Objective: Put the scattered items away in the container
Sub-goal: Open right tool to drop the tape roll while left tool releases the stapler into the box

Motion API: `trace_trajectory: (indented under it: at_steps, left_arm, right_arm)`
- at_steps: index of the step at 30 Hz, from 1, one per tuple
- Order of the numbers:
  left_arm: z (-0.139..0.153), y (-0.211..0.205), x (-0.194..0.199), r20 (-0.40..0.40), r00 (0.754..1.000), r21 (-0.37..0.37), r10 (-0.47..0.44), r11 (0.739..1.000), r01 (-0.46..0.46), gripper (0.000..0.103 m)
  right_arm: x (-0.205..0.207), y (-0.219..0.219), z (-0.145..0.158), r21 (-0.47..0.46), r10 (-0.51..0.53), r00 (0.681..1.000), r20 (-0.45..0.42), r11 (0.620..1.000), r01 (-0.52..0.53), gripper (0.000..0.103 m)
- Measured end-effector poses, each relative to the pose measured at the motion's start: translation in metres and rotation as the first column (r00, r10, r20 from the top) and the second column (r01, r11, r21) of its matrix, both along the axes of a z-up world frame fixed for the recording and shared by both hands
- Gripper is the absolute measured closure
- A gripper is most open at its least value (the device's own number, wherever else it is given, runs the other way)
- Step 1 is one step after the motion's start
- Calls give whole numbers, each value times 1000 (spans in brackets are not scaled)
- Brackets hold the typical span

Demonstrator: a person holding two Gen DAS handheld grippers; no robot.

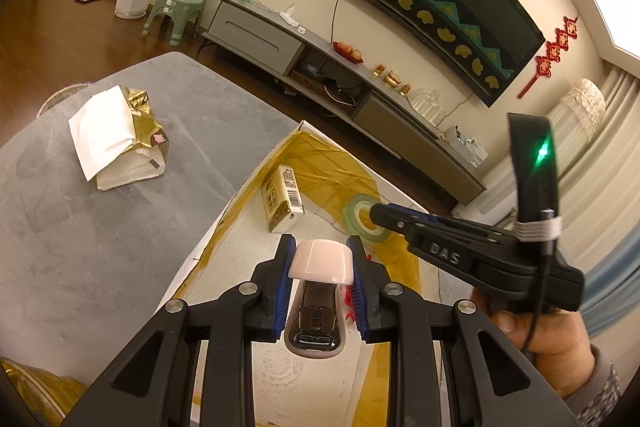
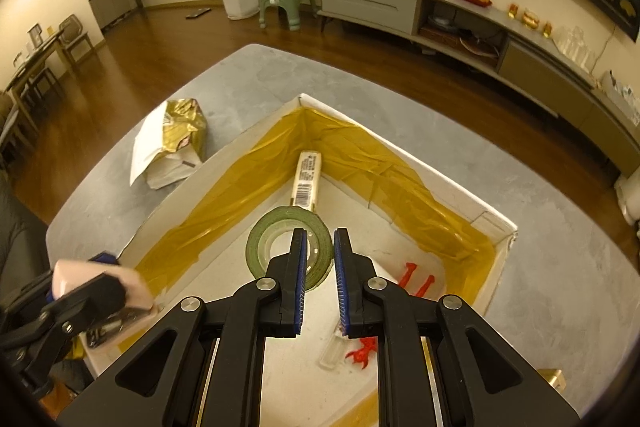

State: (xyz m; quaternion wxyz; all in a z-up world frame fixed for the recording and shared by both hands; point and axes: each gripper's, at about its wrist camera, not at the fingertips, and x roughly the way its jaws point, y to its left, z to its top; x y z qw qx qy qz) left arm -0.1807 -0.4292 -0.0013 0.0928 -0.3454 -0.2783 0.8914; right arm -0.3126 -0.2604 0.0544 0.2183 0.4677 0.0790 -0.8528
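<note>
One gold-and-white paper bag lies on the grey table, outside the container. The left gripper pinches one pink stapler above the box's near edge. One white box lined with gold film holds one cream packet, one green tape roll, one clear tube and red plastic pieces — count unclear. The right gripper hangs over the box with its jaws a narrow gap apart, holding nothing.
</note>
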Motion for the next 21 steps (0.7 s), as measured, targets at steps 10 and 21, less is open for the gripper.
trace_trajectory:
  at_steps: [10, 21]
  left_arm:
    - [1, -11, 2, -19, 999, 25, 27, 999, -27, 70]
    - [4, -4, 4, -25, 1000, -1, 0, 1000, 0, 70]
  right_arm:
    - [0, 30, -12, -74, -50, 997, 66, 996, 55, 73]
    - [34, 38, -3, -121, -5, 997, 78, 993, 14, 73]
